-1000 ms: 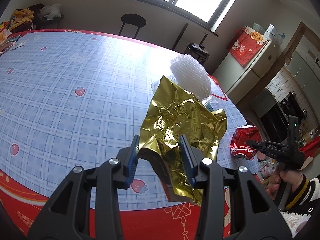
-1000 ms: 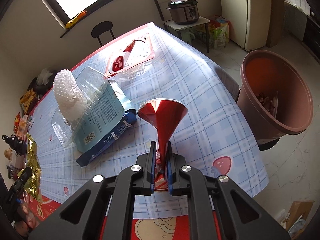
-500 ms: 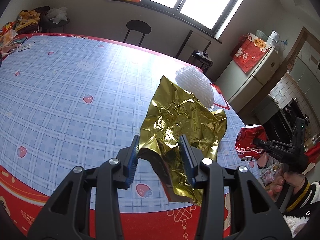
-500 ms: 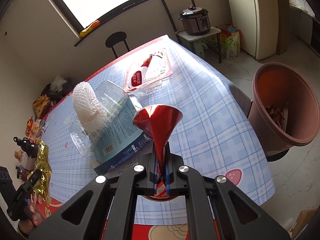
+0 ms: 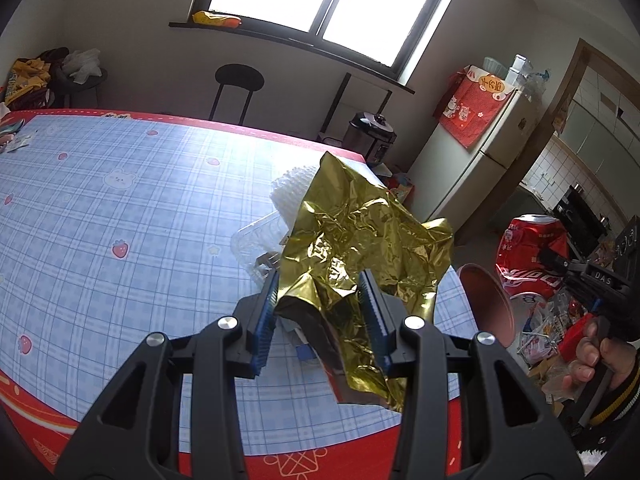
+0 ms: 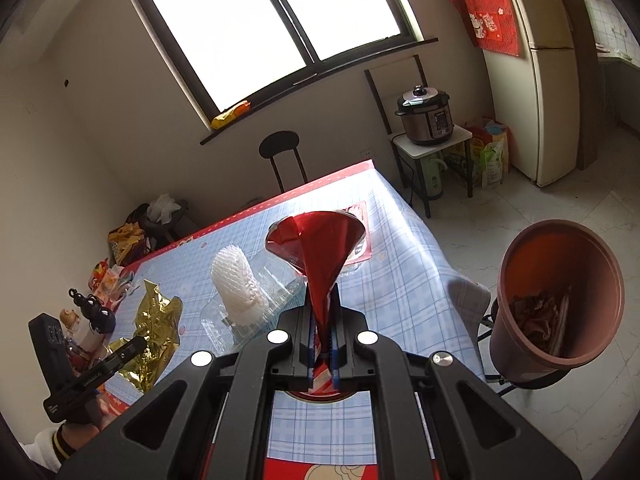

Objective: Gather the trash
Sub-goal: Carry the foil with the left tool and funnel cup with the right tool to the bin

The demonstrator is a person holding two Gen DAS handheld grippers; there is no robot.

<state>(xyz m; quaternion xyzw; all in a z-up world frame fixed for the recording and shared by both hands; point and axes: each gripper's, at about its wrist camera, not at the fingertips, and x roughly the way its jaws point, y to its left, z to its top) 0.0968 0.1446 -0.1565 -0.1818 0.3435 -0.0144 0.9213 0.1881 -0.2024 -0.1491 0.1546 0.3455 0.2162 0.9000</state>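
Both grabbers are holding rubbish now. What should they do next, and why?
Probably carry the crushed red can, pinched in the right gripper, over to the brown bin beside the table and drop it. The bin already holds rubbish. The left gripper could follow with the gold wrapper.

Daylit room, fisheye views, sharp focus.
The window [image 5: 304, 0] is overexposed to plain white in both views and is the light source. Glare washes out the tablecloth [image 5: 248, 148] near its far edge. Straight lines bow toward the frame edges; all 4 corners are vignetted black.
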